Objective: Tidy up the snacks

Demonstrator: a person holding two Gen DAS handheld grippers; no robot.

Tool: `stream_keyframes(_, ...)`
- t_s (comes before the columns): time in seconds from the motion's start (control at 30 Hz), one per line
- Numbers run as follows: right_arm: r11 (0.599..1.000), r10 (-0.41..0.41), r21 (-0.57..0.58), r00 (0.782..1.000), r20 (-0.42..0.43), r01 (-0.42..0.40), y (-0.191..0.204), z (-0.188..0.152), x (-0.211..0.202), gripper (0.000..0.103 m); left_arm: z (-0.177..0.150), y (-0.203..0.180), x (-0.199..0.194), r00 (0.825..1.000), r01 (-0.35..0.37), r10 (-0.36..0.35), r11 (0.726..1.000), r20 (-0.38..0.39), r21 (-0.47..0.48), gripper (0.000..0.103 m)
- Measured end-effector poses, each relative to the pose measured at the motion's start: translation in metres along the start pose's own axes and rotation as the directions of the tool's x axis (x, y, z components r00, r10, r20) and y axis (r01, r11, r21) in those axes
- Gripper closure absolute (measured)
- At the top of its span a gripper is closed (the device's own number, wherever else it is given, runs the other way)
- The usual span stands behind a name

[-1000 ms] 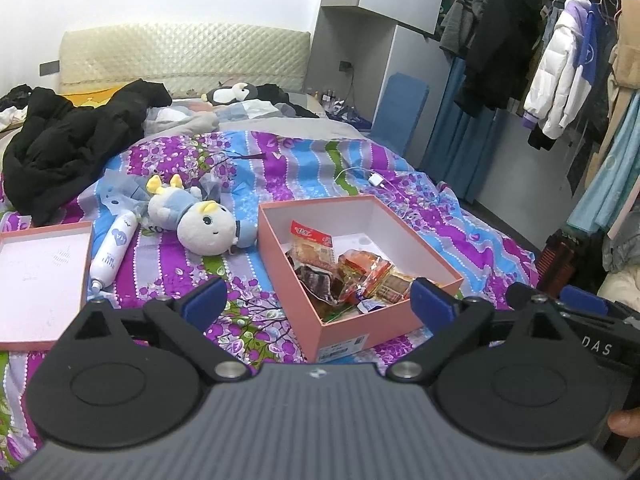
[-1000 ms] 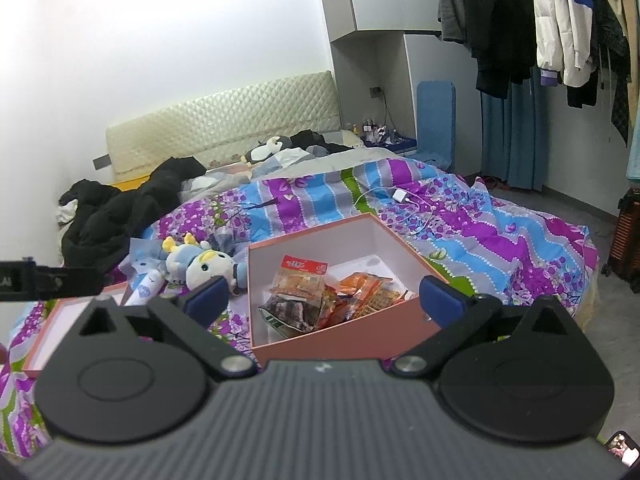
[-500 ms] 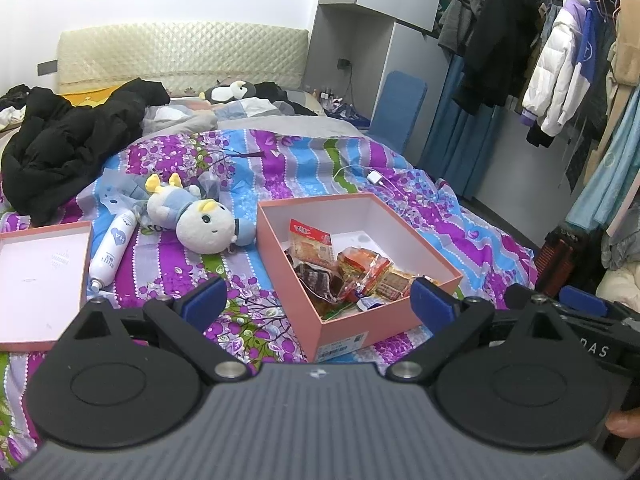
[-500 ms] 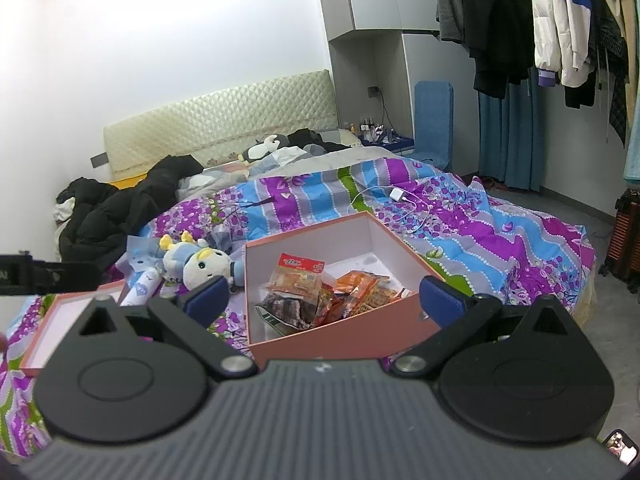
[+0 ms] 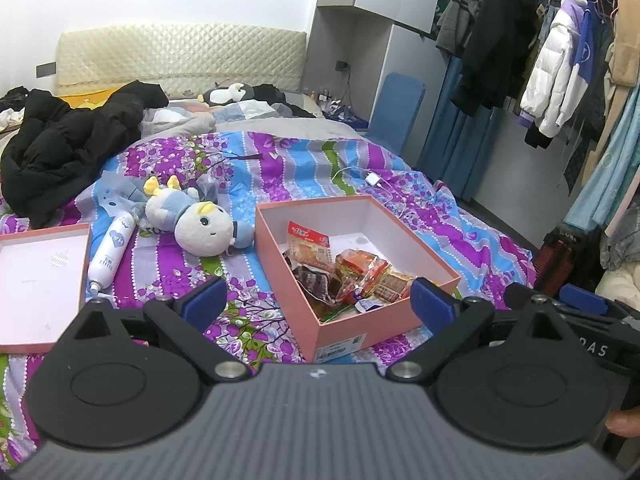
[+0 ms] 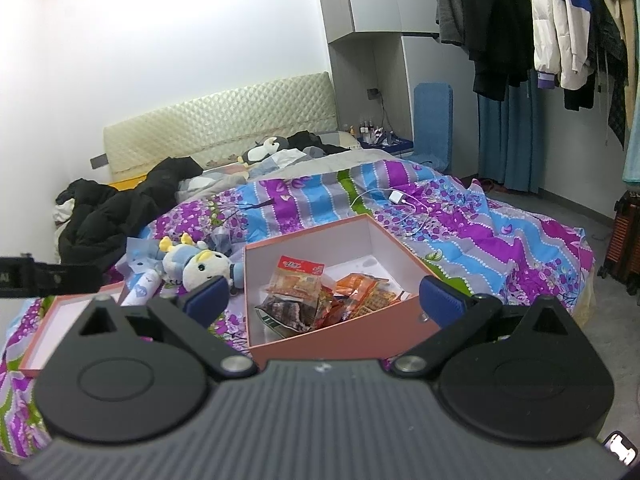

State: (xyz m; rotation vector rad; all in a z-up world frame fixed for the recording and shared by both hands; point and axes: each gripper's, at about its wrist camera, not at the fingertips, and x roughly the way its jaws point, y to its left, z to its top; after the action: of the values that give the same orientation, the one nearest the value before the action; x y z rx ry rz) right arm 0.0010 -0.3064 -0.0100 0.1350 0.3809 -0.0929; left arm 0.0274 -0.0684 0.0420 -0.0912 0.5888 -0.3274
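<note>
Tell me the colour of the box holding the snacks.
The box is salmon pink outside, white inside; the left wrist view shows it best.

Bed [image 5: 304, 168] (box [image 5: 404, 316], toy [image 5: 200, 224], lid [image 5: 36, 276])

White letters "DAS" show on the black body of the right gripper [image 5: 576, 344] (its start is cut off). The white bottle [image 5: 111, 249] carries a blue heart with "HA". The pink box [image 5: 352, 336] bears a barcode sticker, too small to read.
</note>
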Motion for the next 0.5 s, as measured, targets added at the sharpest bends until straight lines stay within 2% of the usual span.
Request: stream_keyframes(0.5,1.0,0.002,0.005,1.0,0.0,-0.002,0.0013,-0.0003,-0.001,0.0,-0.0008,-0.0017,-0.0009,1.0,-0.01,0.01,1.0,-0.008,0.004,0.003)
